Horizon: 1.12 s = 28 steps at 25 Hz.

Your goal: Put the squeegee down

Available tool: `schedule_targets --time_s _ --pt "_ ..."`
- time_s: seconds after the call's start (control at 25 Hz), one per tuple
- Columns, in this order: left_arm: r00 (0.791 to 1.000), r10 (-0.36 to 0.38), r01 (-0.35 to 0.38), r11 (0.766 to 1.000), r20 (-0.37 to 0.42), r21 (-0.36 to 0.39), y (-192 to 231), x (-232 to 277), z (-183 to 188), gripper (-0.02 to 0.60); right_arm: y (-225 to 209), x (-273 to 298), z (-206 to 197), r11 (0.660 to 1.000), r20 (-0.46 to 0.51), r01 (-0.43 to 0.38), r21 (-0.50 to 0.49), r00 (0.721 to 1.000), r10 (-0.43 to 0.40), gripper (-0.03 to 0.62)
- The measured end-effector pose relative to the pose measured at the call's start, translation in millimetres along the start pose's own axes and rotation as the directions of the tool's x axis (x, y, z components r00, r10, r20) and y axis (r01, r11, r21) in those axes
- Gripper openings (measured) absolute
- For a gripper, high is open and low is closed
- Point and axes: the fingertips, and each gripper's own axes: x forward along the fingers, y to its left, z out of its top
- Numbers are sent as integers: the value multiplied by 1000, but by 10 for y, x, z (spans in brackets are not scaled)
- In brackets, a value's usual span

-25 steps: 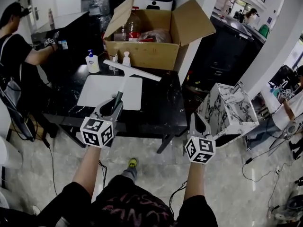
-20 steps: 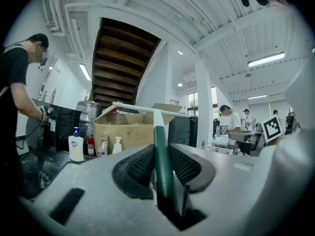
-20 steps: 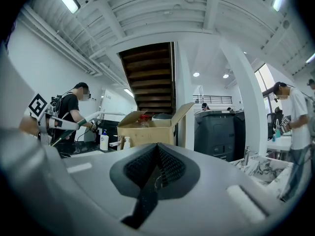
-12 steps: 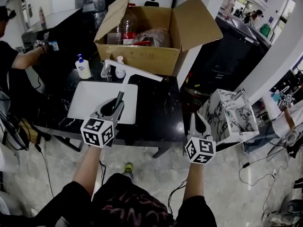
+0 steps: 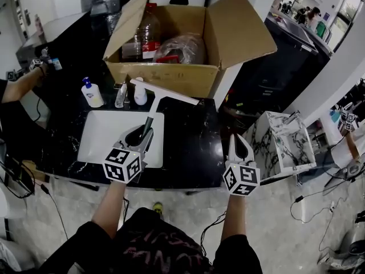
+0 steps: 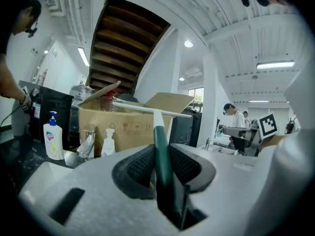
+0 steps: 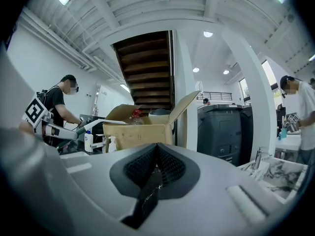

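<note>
The squeegee has a dark green handle (image 5: 148,123) and a long white blade (image 5: 165,92). My left gripper (image 5: 138,136) is shut on the handle and holds the squeegee out level over the white sink (image 5: 97,147), its blade close to the cardboard box. In the left gripper view the handle (image 6: 161,149) runs between the ribbed pads and the blade (image 6: 147,110) crosses in front of the box. My right gripper (image 5: 240,148) hangs off the counter's right end, shut with nothing in it. Its closed pads (image 7: 147,163) show in the right gripper view.
An open cardboard box (image 5: 171,73) with bottles and a bag stands at the back of the black counter (image 5: 188,141). A soap bottle (image 5: 90,93), a faucet (image 5: 121,94) and a small white bottle (image 5: 140,93) line the sink's far edge. A marble-patterned box (image 5: 285,144) stands right. A person's arm (image 5: 20,83) reaches in left.
Both grippers have come forward toward the counter. The squeegee has travelled with the left gripper and now hangs over the sink, nearer the box. Both grips look the same.
</note>
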Motion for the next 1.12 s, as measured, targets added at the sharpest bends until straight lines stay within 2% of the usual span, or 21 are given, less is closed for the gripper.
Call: schedule_targets --time_s 0.32,0.72,0.84,1.12 --pt "999 -14 13 1000 -34 -28 186 256 -138 100 -8 308 -83 1000 -21 6 -10 1000 -6 5" --pt "998 -34 33 999 -60 -25 52 507 -161 101 -158 404 -47 1000 -18 -1 -13 1000 1 5" --pt "998 -24 22 999 -61 -31 -32 603 -157 101 -297 417 -25 1000 -17 -1 -9 1000 1 5" --pt "997 33 -36 999 -75 -37 -174 790 -166 101 -519 528 34 998 -1 -57 -4 998 57 5"
